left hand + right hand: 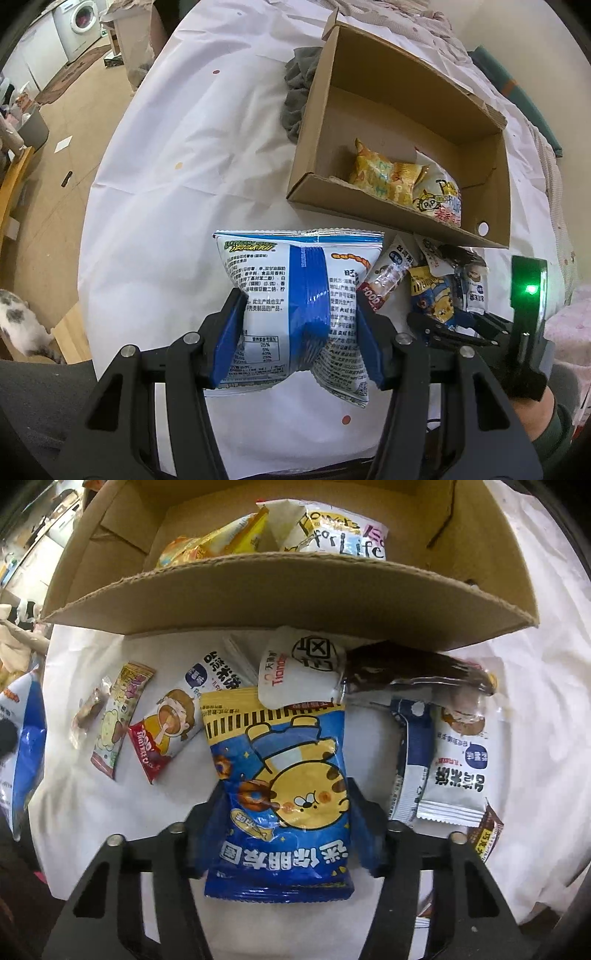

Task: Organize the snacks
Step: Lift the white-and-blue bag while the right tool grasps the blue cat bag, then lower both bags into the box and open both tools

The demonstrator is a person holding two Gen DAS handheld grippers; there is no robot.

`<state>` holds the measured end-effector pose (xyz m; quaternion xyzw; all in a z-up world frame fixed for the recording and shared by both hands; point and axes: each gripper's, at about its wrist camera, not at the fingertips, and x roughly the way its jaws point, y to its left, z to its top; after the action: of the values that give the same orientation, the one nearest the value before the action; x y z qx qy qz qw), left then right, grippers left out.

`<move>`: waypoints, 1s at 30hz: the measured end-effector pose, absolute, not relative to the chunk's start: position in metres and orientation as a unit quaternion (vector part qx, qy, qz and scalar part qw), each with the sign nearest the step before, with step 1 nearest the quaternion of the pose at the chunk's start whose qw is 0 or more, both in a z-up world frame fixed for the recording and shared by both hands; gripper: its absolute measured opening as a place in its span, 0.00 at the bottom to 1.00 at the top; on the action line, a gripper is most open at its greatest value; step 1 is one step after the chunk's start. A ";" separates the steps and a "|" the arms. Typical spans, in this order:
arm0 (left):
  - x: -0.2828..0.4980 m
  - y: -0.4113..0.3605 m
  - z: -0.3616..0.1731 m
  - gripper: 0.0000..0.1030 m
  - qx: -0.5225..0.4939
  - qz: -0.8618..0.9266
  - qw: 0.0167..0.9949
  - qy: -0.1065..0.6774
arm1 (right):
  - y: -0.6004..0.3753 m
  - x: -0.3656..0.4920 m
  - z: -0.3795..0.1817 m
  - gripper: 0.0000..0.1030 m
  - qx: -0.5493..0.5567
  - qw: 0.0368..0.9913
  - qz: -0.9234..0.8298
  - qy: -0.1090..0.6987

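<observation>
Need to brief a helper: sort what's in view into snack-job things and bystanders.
Job:
- white-and-blue crinkly snack bag, pinched by left gripper
- blue-and-yellow tiger-print packet, between right gripper's pads
- open brown cardboard box
- loose packets beside the box

Bystanders:
- crumpled grey cloth
- white washing machine
- cat

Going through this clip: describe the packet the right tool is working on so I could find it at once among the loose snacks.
Start at the cardboard box on the white cloth; loose snacks lie along its near wall. The blue and yellow packet is the middle one, lengthwise between the pads of the right tool. It alone shows an upside-down cartoon tiger; its neighbours are mostly white.
</observation>
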<state>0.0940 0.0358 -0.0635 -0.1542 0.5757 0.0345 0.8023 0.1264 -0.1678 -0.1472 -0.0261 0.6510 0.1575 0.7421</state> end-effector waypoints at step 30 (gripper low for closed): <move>0.085 0.045 -0.044 0.52 -0.114 0.081 0.846 0.514 | -0.203 0.125 -0.103 0.46 0.091 0.769 0.329 0.541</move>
<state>0.0852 0.0452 -0.0439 -0.1143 0.5142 0.0809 0.8462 0.1245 -0.2027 -0.1031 0.0907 0.5412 0.3288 0.7686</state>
